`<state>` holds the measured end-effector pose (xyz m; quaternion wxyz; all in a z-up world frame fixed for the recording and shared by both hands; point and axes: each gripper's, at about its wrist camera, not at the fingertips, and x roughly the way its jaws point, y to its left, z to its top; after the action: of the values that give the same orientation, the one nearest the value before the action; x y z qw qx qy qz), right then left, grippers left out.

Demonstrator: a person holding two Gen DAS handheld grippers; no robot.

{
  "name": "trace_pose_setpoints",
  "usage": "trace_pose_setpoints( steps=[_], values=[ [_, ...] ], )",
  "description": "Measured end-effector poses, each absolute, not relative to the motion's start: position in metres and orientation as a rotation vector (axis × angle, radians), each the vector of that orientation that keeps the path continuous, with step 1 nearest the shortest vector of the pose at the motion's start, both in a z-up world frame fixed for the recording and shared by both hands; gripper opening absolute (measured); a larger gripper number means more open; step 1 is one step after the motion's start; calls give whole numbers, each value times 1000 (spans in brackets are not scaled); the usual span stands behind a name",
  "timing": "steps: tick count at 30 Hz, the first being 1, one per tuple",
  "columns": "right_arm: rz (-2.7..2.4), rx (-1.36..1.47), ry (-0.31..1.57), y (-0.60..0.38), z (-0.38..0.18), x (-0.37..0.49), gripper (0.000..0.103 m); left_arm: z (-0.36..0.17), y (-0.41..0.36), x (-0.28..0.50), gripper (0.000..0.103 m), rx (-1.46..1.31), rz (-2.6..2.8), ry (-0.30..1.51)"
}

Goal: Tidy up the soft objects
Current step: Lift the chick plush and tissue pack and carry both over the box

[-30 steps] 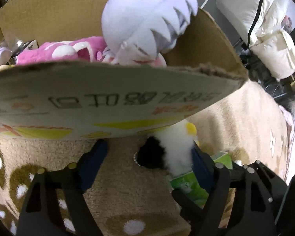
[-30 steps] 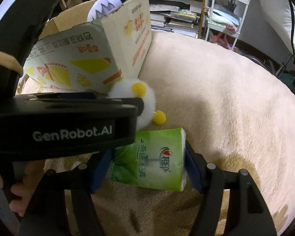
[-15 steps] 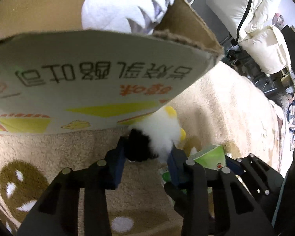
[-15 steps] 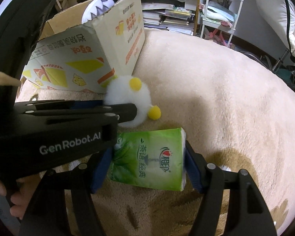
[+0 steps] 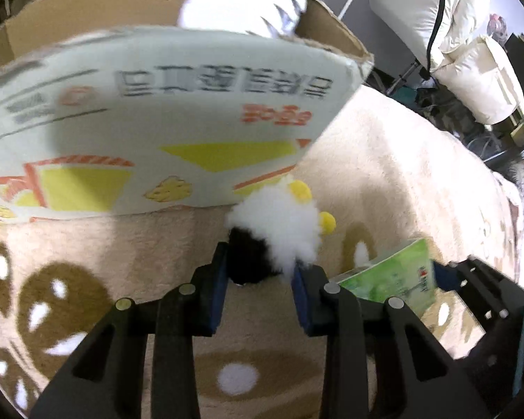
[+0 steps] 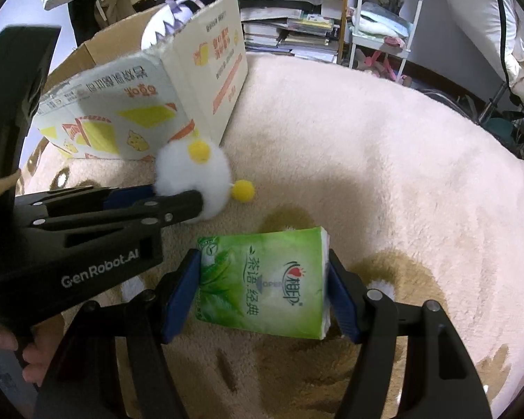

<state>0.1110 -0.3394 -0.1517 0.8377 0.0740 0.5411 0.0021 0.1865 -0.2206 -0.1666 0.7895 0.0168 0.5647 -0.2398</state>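
Note:
My left gripper [image 5: 260, 272] is shut on a small fluffy white and black plush [image 5: 279, 230] with yellow pompoms, just in front of the cardboard box [image 5: 157, 122]. The plush [image 6: 192, 171] and the left gripper [image 6: 178, 202] also show in the right wrist view. My right gripper [image 6: 262, 279] is shut on a green tissue pack [image 6: 262, 276] and holds it over the beige rug [image 6: 384, 160]. The pack [image 5: 391, 279] shows at the right of the left wrist view. A white and purple plush [image 5: 244, 7] pokes out of the box top.
The box [image 6: 139, 104] stands on the rug at the back left. Shelves of books [image 6: 297, 31] and a white cart [image 6: 384, 17] stand beyond the rug. White padded bedding [image 5: 454, 35] hangs at the far right. A hand [image 6: 10, 345] holds the left gripper.
My left gripper has closed on the fluffy plush and drawn back a little from the box. My right gripper still holds the tissue pack and has also drawn back.

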Motion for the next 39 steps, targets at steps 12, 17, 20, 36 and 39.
trace_pose_setpoints(
  steps=[12,17,20,36,39],
  values=[
    [1,184,1020,-334,-123,102,72,-128,-168,159,32,73,-402,1078],
    [-8,188,910,-331,-92,88,72,-92,-141,145,32,72,-351,969],
    [-15,172,848,-327,-74,81,72,-67,-124,126,32,115,-310,861],
    [32,140,528,-306,12,71,72,15,-99,108,32,120,-228,526],
    [30,110,520,-303,21,79,72,23,-98,114,32,122,-217,499]
  ],
)
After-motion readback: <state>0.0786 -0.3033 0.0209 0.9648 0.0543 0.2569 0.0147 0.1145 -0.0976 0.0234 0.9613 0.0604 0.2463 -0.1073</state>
